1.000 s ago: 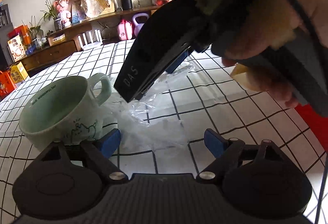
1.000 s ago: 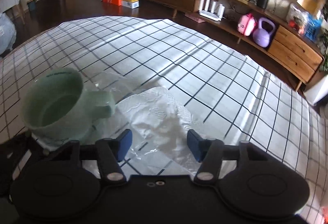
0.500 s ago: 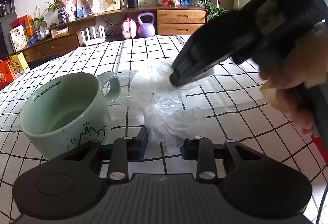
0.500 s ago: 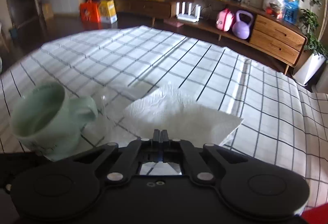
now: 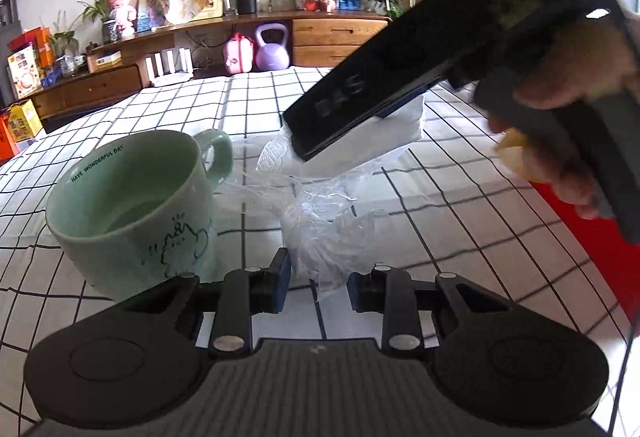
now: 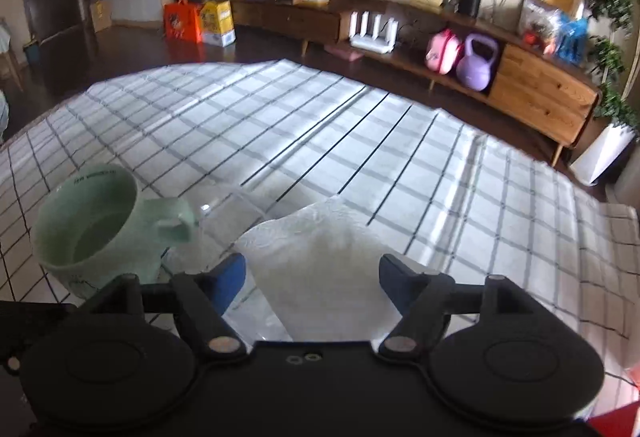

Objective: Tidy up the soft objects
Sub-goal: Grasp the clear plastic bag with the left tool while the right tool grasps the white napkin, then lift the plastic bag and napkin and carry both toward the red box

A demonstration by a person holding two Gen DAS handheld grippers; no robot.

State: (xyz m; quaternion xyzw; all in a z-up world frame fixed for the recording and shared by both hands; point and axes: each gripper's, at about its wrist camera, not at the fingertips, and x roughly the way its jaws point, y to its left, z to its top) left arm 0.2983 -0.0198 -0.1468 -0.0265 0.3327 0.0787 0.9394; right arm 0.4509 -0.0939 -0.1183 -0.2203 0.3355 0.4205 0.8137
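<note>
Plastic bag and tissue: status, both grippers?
Left gripper shut on plastic bag. Right gripper jaws just opened, straddling tissue. Mug beside bag.

Black gripper (image 5: 318, 283) — blue pads (image 5: 283, 279).

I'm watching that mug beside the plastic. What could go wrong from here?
The clear plastic bag pinched by the left hand-held gripper runs up against the green mug; a pull could drag or tip it. The right hand-held gripper has just opened, so the white tissue between its pads may slip free.
</note>
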